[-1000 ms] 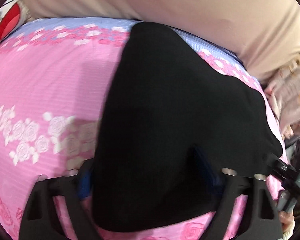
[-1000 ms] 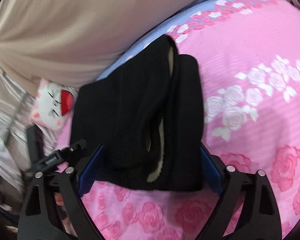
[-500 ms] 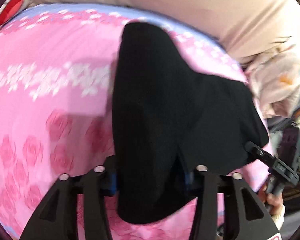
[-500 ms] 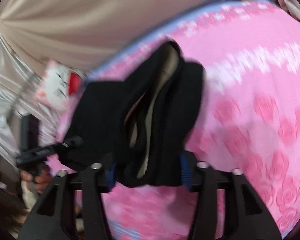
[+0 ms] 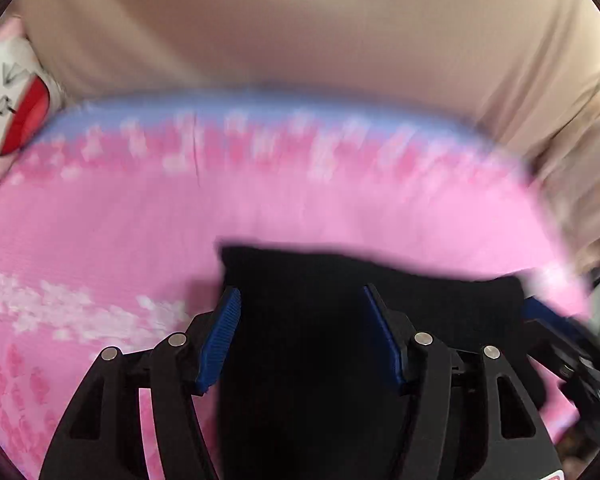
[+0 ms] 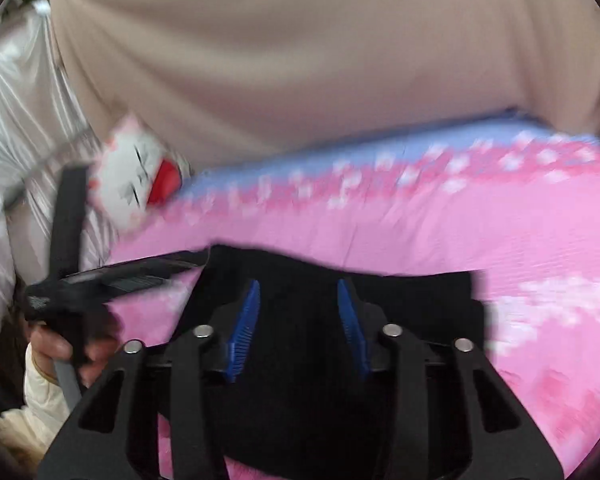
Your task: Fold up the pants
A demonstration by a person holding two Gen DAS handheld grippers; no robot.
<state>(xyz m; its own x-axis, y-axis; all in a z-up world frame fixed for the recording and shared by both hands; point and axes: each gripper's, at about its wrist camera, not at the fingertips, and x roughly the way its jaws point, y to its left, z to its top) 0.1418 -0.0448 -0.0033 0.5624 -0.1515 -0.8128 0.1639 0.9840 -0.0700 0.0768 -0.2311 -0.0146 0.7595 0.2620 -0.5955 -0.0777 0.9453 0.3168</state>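
Observation:
The black pants (image 5: 308, 340) hang bunched between both grippers above the pink floral bedsheet (image 5: 140, 220). My left gripper (image 5: 300, 312) has its blue pads part closed on the black fabric, which fills the gap between them. My right gripper (image 6: 296, 304) likewise grips a fold of the pants (image 6: 300, 360). The right gripper shows at the lower right in the left wrist view (image 5: 564, 344). The left gripper (image 6: 112, 276) and the hand holding it show at the left in the right wrist view. Both views are motion-blurred.
A beige curtain (image 5: 300, 28) hangs behind the bed. A white and red cartoon cushion (image 6: 136, 172) lies at the bed's far left corner. White pleated fabric (image 6: 16, 112) hangs at the left. Pale floral bedding (image 5: 596, 184) lies at the right.
Both grippers closed on the near edge of the pants and lifted it. The cameras tilted up, so the spread pants now show only as a short bunched band near the fingers.

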